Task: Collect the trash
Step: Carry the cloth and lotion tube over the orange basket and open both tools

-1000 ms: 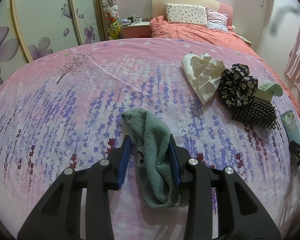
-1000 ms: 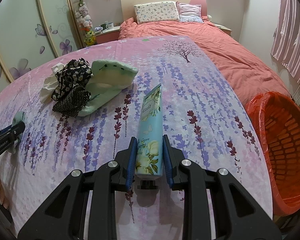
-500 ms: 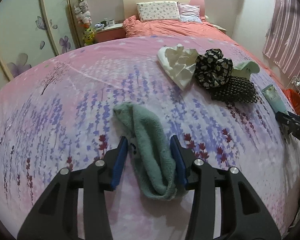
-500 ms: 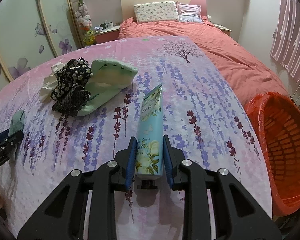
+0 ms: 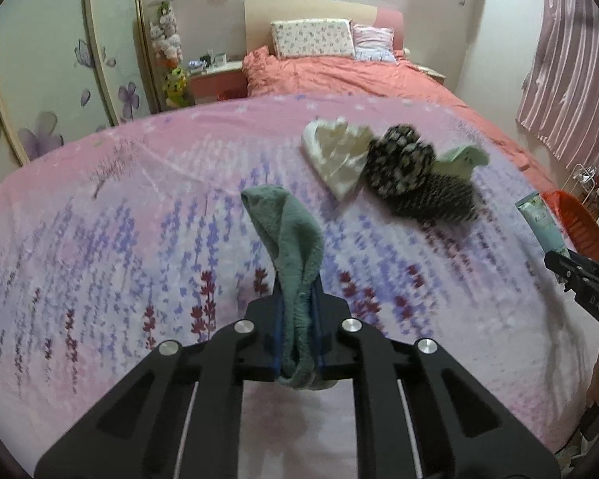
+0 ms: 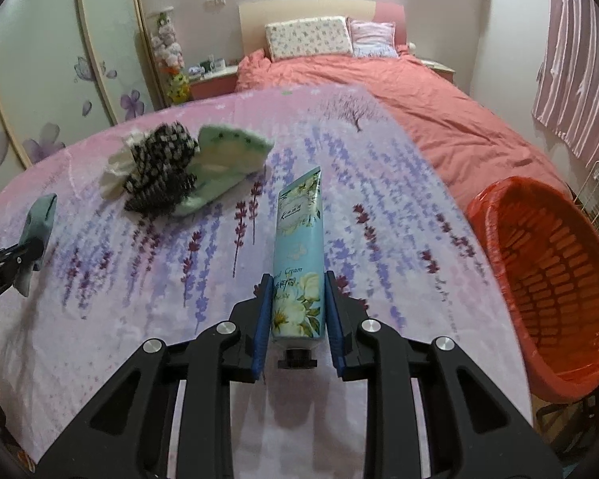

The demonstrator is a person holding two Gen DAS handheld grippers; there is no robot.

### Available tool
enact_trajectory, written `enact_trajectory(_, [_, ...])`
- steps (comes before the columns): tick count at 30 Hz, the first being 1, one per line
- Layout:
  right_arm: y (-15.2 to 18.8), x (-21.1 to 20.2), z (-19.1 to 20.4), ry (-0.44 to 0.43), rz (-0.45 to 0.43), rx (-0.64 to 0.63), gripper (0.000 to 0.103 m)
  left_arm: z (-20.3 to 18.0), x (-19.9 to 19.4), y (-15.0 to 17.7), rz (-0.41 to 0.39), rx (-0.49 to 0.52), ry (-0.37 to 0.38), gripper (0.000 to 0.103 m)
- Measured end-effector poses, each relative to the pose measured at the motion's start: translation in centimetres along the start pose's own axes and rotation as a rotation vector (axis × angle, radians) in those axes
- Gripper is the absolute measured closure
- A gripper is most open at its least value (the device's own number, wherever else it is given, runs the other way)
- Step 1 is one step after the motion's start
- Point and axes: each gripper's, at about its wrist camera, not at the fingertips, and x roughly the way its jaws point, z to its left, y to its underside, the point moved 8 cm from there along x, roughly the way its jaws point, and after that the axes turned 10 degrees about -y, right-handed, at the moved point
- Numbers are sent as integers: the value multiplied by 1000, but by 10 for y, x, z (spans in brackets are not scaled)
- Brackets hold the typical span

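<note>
My left gripper [image 5: 297, 303] is shut on a green towel cloth [image 5: 295, 239] and holds it lifted above the pink flowered sheet [image 5: 139, 239]. It also shows at the left of the right wrist view [image 6: 36, 231]. My right gripper [image 6: 297, 299] is shut on a blue hand cream tube [image 6: 299, 255], held above the sheet; the tube also shows in the left wrist view [image 5: 539, 219]. A red basket [image 6: 555, 279] stands to the right, below the sheet's edge.
A pile of a cream cloth [image 5: 335, 155], a black flowered cloth [image 5: 399, 159], a beaded black piece [image 5: 439, 199] and a pale green item [image 6: 227, 151] lies on the sheet. A bed with an orange cover [image 6: 379, 92] stands behind. Wardrobe doors [image 5: 60, 60] are left.
My left gripper has shut on the green cloth and lifted it off the sheet. My right gripper has kept its hold on the tube and raised it slightly.
</note>
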Motion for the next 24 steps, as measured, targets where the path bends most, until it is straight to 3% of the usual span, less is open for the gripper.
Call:
enact_trajectory(11, [-40,-76,-23,12,-159,-9,78,-54,-63,-50,-109,1,87,91])
enact_trajectory(24, [-50,-124,-82,62,-265,41,78,-177,-116,-78,-179,89,282,91])
